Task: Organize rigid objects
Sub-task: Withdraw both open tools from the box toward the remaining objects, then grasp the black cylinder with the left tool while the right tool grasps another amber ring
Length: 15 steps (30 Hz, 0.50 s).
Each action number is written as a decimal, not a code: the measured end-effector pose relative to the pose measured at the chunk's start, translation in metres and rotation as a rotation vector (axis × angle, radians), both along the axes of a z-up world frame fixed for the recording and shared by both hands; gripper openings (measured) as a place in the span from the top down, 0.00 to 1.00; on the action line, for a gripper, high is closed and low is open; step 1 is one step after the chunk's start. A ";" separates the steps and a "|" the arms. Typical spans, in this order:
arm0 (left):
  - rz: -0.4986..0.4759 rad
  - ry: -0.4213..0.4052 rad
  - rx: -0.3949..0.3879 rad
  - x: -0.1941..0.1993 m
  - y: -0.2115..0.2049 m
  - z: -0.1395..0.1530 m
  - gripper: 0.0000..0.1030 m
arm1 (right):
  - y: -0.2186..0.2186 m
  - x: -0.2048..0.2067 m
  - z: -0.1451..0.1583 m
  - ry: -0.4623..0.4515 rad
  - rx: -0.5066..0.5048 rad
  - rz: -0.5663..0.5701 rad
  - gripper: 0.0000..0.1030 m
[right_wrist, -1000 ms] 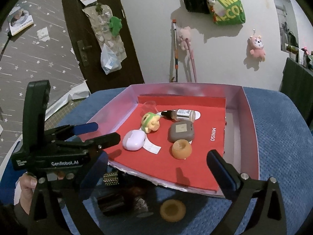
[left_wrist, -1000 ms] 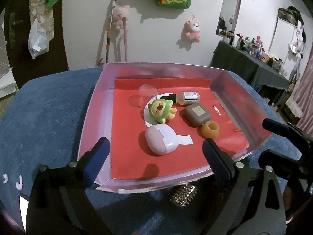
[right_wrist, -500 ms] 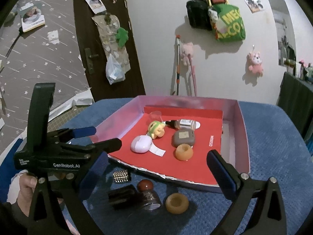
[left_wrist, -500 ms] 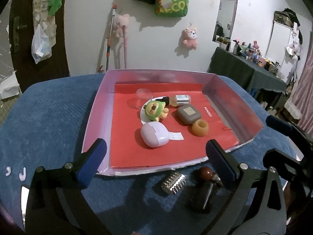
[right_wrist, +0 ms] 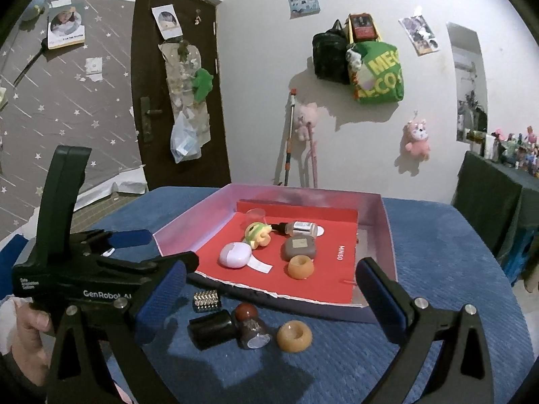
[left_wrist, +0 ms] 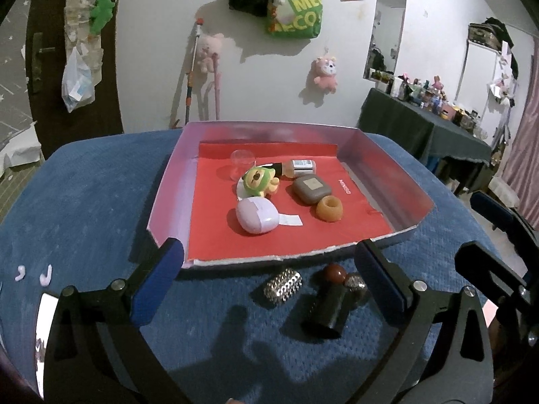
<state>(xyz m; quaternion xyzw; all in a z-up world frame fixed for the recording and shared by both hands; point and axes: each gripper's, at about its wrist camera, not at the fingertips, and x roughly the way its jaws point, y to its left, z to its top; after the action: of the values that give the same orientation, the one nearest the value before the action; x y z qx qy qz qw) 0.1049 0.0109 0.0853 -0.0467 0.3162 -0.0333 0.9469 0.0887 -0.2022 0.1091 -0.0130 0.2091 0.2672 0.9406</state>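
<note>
Left gripper [left_wrist: 267, 271]: jaws spread wide, nothing between the pads. It hangs above the blue cloth surface [left_wrist: 84, 208], short of the near edge of the tray. In the right wrist view its black body sits at lower left, held by a hand [right_wrist: 28, 328].

Right gripper [right_wrist: 271, 291]: jaws also wide apart, empty, over the cloth in front of the tray.

Shallow pink-walled tray [left_wrist: 168, 181] with a red liner [left_wrist: 209, 222] marked MINISO. Contents:
- lilac egg-shaped case [left_wrist: 257, 215] with a white paper tag, nearest the front
- green and yellow toy figure [left_wrist: 259, 180] just behind the case
- clear plastic cup [left_wrist: 243, 163] at the back
- small dropper bottle [left_wrist: 296, 168] lying on its side, beside the figure
- grey rounded-square case [left_wrist: 311, 188]
- orange ring-shaped piece [left_wrist: 329, 208], just beside the grey case at its front

Outside the tray, on the cloth, close to its near edge:
- silver studded roller [left_wrist: 282, 284]
- black cylinder [left_wrist: 325, 309] lying on its side
- bottle with a brown ball cap [right_wrist: 249, 325], touching the black cylinder
- second orange ring [right_wrist: 294, 336], seen in the right wrist view only, just right of that bottle

Two small lilac hooks [left_wrist: 33, 272] lie on the cloth, well left of the tray.
</note>
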 end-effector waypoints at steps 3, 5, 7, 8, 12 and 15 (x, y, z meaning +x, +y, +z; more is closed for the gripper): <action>0.005 -0.002 0.000 -0.007 -0.001 -0.001 0.00 | 0.000 -0.010 0.000 -0.028 -0.014 -0.011 0.00; 0.013 -0.009 -0.001 -0.012 0.000 -0.001 0.00 | 0.000 -0.017 0.000 -0.047 -0.025 -0.020 0.00; 0.019 -0.016 0.003 -0.017 -0.001 -0.001 0.00 | 0.000 -0.023 -0.001 -0.064 -0.033 -0.029 0.00; 0.023 -0.022 0.007 -0.020 -0.002 -0.001 0.00 | 0.000 -0.025 -0.001 -0.070 -0.034 -0.032 0.00; 0.028 -0.042 0.020 -0.031 -0.005 -0.004 0.00 | -0.001 -0.034 -0.002 -0.099 -0.044 -0.049 0.00; 0.023 -0.047 0.038 -0.036 -0.010 -0.009 0.00 | -0.002 -0.041 -0.005 -0.118 -0.050 -0.061 0.00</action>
<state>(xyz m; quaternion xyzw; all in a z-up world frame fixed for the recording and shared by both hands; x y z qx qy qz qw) 0.0686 0.0014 0.0767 -0.0318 0.2937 -0.0174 0.9552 0.0472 -0.2041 0.1043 -0.0459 0.1603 0.2316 0.9584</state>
